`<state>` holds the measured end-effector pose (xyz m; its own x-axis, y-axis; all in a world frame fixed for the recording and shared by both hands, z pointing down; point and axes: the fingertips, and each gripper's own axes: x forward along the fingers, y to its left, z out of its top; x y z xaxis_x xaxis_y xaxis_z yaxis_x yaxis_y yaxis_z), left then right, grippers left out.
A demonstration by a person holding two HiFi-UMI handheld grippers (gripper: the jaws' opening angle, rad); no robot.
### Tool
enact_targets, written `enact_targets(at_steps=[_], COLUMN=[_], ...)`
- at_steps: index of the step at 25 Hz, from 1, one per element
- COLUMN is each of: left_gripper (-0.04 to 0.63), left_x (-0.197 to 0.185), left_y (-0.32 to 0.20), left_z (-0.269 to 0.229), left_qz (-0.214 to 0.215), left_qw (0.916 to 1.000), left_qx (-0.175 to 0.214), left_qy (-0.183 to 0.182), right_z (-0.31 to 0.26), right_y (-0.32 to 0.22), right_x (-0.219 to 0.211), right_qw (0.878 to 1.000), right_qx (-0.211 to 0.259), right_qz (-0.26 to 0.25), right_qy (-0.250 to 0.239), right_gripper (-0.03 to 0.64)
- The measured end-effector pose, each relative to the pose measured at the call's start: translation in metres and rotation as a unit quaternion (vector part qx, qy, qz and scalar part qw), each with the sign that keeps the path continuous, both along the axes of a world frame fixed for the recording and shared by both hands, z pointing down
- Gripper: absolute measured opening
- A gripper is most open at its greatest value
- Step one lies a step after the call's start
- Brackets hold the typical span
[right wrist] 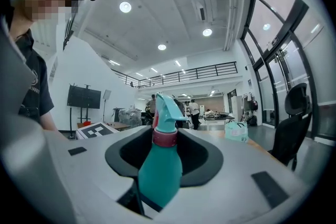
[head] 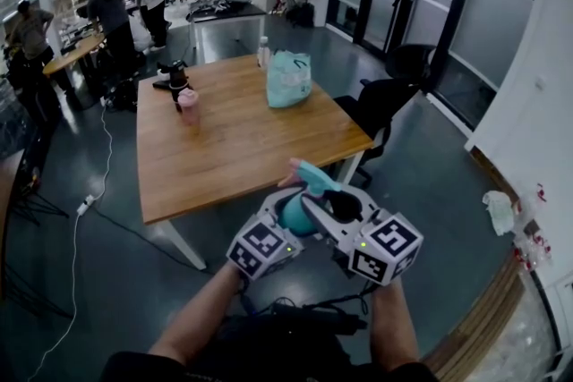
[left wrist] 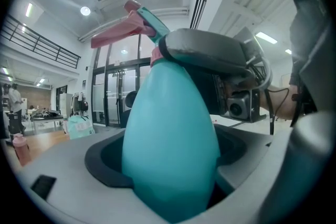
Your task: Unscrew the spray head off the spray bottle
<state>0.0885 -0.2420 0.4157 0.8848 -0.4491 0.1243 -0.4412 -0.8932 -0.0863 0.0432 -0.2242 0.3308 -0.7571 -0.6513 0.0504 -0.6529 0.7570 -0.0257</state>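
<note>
The broad wooden counter [head: 242, 148] stands ahead of the person, yet nothing of the job rests on it. The work hangs in the air just off the counter's near edge.

The left tool [head: 285, 215] is clenched on the belly of the teal, egg-shaped plastic spray bottle [left wrist: 173, 134], whose body fills the gap between its jaws. The right tool [head: 320, 208] reaches across the bottle's top and straddles the neck. Dark space shows beside the neck there, so I read it as released rather than biting.

The bottle looks light to me, though its wall is opaque and I cannot tell whether it holds liquid. The skin is smooth and tapers upward, so it could spin or creep out of a slack grip. Thin plastic will likely give if squeezed hard. The wide belly seems the right place to hold it: firm, not crushing.

The teal spray head with its pink trigger [left wrist: 118, 34] is a poor handle, since the trigger probably pivots. The small pink screw collar [right wrist: 165, 138] beneath it looks stiff. I judge that to be where the right tool should bite and turn.
</note>
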Motion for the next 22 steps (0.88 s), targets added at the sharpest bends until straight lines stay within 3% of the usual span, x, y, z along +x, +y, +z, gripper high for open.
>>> enact_targets(at_steps=[12,22], left_gripper=[0.439,0.439], left_x=[0.004,0.003], left_y=[0.026,0.022], left_z=[0.0,0.014], left_qz=[0.09,0.078], left_qw=[0.9956,0.9962], left_qx=[-0.025,-0.036], left_qy=[-0.001,-0.016], right_z=[-0.006,-0.018], right_y=[0.013,0.006], right_x=[0.01,0.018], right_qw=[0.989,0.989], right_qx=[-0.043,-0.025], right_qz=[-0.121,-0.106], right_qy=[-0.081,-0.101], right_gripper=[0.14,0.14])
